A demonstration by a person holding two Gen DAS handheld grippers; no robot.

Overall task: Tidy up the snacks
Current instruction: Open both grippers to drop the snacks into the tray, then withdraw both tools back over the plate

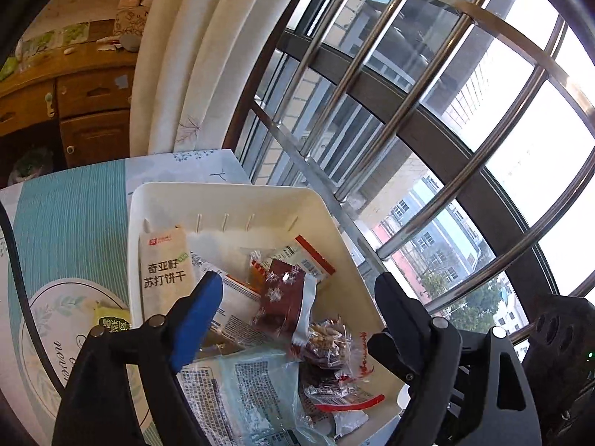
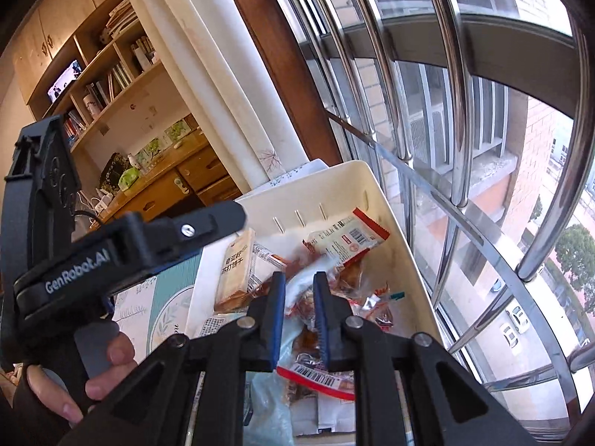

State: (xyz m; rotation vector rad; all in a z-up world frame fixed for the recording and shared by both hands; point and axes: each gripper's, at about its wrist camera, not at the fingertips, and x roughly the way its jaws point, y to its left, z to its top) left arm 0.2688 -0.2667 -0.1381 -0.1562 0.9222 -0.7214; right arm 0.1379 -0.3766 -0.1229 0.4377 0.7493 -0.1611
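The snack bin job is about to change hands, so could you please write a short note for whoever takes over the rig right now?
Left gripper: open, empty, above the cream bin.
Right gripper: shut on a white-edged snack packet over the bin.
Things: most packets sit piled in the bin, with the soda cracker pack at its left wall. A yellow-green packet lies outside on the tablecloth.
Done: most snacks binned.
Left: place the held packet, then probably the yellow-green one.
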